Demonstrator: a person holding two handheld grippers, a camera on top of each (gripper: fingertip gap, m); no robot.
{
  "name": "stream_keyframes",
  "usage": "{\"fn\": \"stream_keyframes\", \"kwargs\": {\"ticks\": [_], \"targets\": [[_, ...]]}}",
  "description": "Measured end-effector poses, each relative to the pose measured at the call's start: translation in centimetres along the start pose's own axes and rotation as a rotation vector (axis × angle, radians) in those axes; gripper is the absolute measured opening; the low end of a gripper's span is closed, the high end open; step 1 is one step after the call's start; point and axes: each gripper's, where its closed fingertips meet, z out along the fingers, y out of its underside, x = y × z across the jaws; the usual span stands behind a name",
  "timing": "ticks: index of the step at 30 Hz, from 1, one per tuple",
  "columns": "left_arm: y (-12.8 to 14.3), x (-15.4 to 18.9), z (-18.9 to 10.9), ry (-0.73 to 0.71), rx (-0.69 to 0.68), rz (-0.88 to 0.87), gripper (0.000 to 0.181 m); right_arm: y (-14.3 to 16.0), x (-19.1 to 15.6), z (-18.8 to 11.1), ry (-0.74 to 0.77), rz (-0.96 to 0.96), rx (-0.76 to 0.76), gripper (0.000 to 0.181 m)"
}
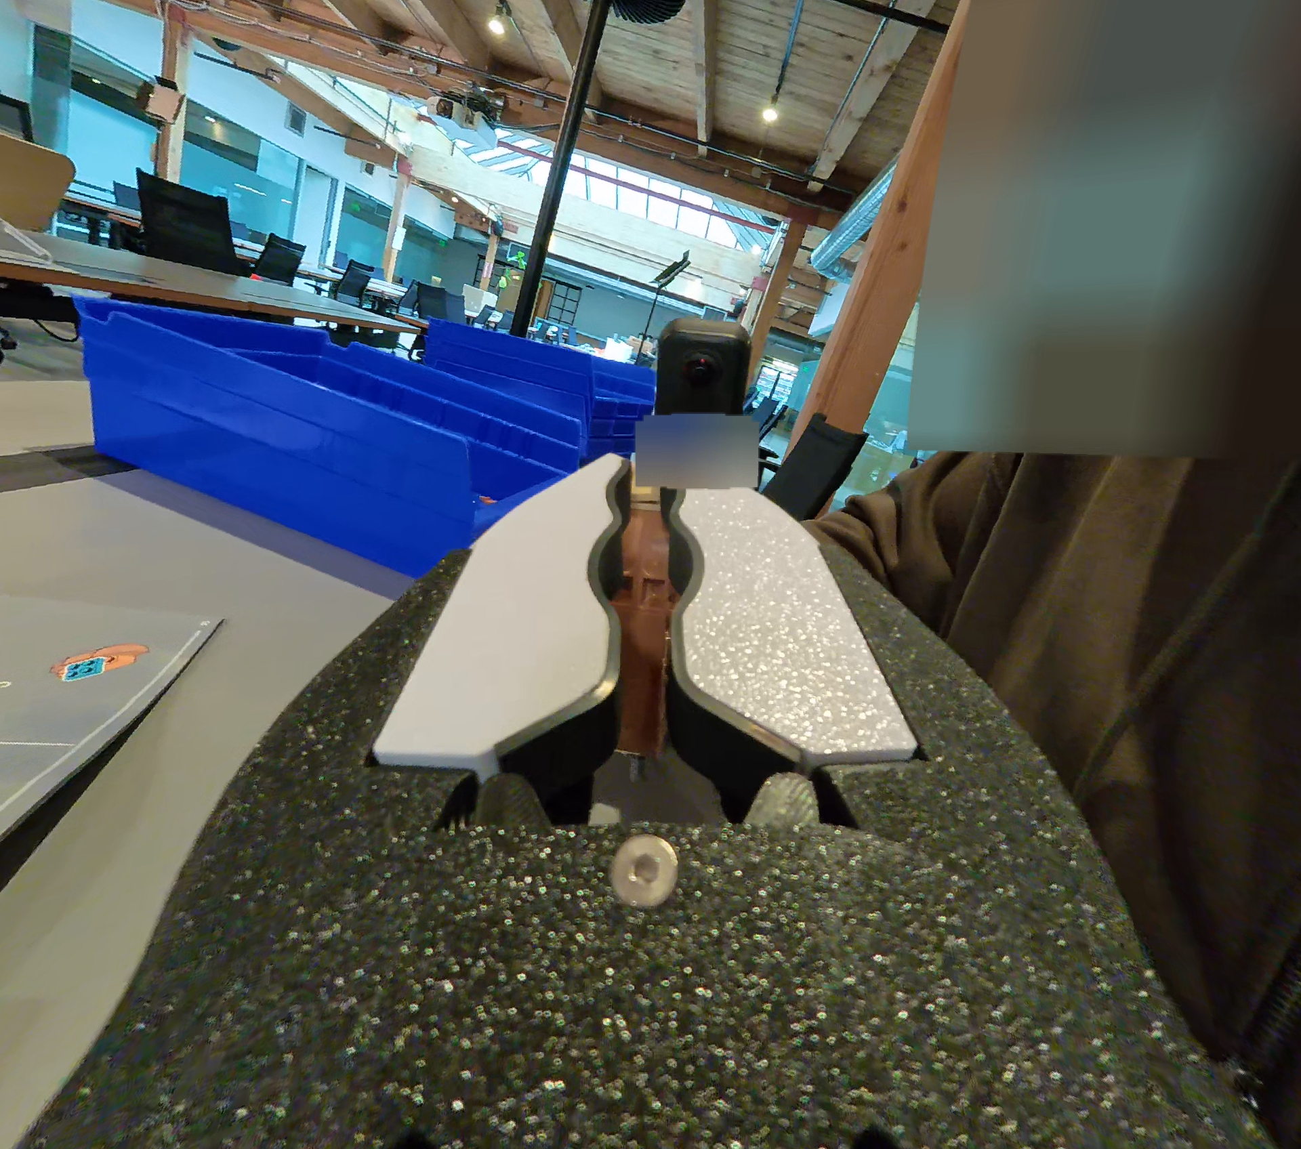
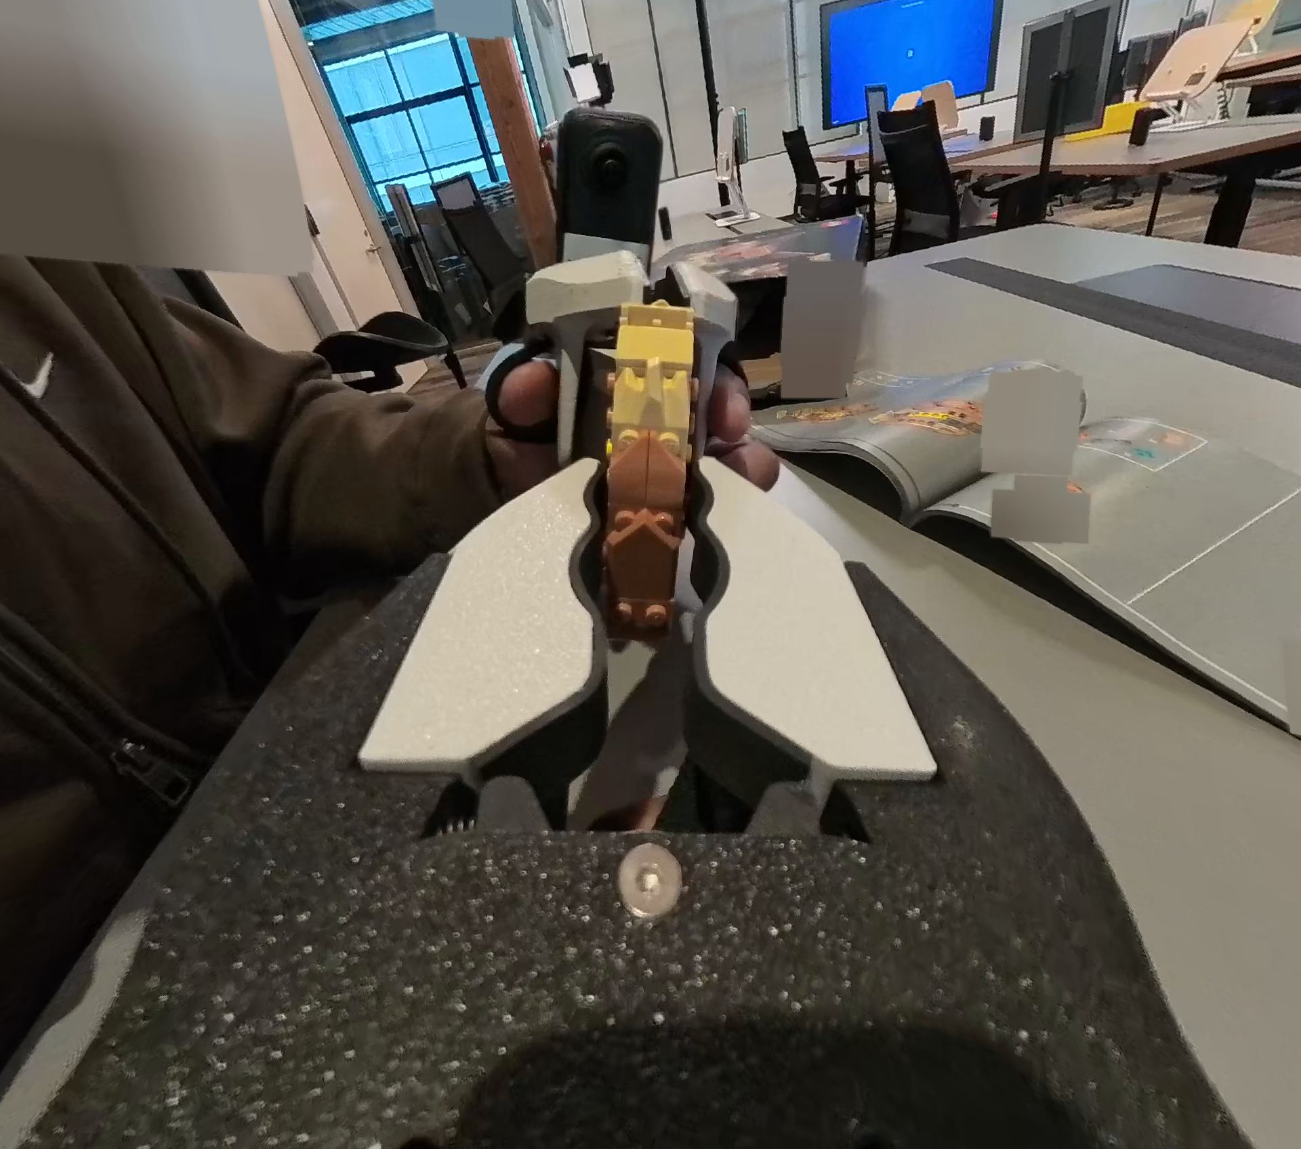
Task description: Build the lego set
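A lego assembly with a brown part (image 2: 644,552) and a pale yellow part (image 2: 651,383) is held in the air above the grey table (image 2: 1056,798). My right gripper (image 2: 648,471) is shut on the brown end. My left gripper (image 2: 637,288) faces it from the far side, held by a hand (image 2: 521,404), and its fingers close around the yellow end. In the left wrist view my left gripper (image 1: 644,499) is shut on a brown piece of the assembly (image 1: 640,622), most of it hidden by the fingers. The right gripper's black camera (image 1: 700,369) shows just beyond.
Several blue plastic bins (image 1: 281,432) stand on the table to the left. An open instruction booklet (image 2: 1056,482) lies to the right of the grippers; it also shows in the left wrist view (image 1: 84,693). A person in a brown hoodie (image 2: 176,482) sits close behind. My hands' fingertips stand some 4 cm from each other.
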Motion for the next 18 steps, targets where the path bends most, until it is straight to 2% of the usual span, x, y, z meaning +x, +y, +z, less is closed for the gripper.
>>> {"fn": "stream_keyframes", "kwargs": {"ticks": [7, 18], "targets": [[-1.1, -0.2, -0.7, 0.036, 0.036, -0.134, 0.017, -0.2, 0.6, -0.2, 0.037, -0.028, 0.0, 0.021], [0.6, -0.4, -0.1, 0.042, -0.038, -0.24, 0.02, -0.1, 0.6, -0.2, 0.067, -0.093, -0.013, 0.021]]}}
